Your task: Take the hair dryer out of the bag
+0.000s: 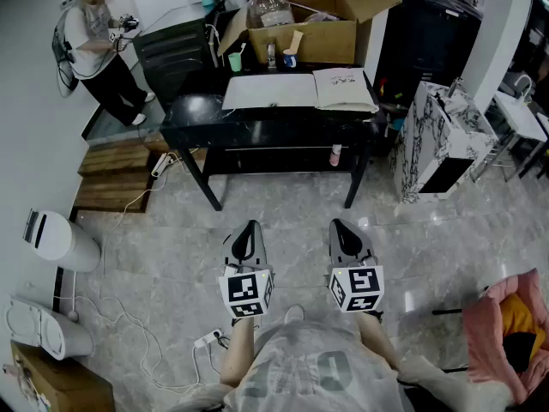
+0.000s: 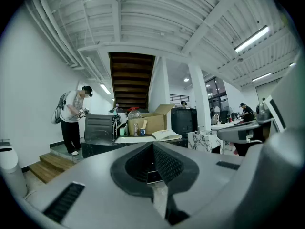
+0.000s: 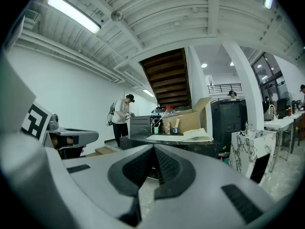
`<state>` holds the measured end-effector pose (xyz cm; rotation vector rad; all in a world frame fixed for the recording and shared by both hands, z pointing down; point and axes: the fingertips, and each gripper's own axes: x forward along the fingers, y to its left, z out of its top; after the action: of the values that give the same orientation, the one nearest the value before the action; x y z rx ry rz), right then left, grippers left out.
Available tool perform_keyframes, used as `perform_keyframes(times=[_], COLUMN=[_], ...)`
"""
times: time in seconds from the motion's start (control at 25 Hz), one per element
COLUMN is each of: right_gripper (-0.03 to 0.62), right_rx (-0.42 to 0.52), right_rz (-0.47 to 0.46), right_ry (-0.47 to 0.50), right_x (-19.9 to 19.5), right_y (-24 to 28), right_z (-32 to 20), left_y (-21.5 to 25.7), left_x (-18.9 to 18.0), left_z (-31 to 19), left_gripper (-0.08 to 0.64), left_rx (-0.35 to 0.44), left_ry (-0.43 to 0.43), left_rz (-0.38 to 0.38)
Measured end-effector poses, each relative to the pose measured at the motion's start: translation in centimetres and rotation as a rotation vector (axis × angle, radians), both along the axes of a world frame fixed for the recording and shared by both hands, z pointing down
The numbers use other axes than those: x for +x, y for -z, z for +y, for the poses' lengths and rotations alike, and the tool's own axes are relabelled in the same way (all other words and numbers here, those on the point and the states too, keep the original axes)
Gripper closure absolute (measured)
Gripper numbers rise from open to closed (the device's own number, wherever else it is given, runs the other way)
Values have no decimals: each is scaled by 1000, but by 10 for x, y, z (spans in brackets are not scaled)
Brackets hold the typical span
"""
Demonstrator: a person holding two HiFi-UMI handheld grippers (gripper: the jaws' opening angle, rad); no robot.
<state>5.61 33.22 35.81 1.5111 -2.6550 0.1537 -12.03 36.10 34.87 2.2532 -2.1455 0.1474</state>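
Both grippers are sitting fully closed and empty. The left gripper (image 1: 248, 228) and right gripper (image 1: 342, 227) are pointing side by side at the black table (image 1: 257, 131), well short of it. The hair dryer isn't showing in any view. A flat white item (image 1: 270, 91) and a white printed item (image 1: 343, 88) are lying on the table dead ahead. A pink bag (image 1: 489, 320) is sitting low on the right, nearer the right gripper. Can't tell which is the task's bag.
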Motion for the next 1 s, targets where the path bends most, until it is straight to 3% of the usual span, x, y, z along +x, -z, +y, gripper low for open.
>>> perform_keyframes(times=[0.44, 0.64, 1.0], right_gripper=[561, 561, 561], right_rx=[-20, -62, -141], right_rz=[-10, -83, -67], right_ry=[-1, 21, 17], right_x=[0, -21, -35], right_y=[-8, -17, -40], right_z=[-6, -15, -27], left_y=[-8, -17, -30], left_x=[2, -23, -74], left_z=[-4, -8, -33], left_gripper=[532, 532, 532], left_rx=[-30, -45, -69], left_ry=[-16, -4, 56], left_rz=[-11, 3, 82])
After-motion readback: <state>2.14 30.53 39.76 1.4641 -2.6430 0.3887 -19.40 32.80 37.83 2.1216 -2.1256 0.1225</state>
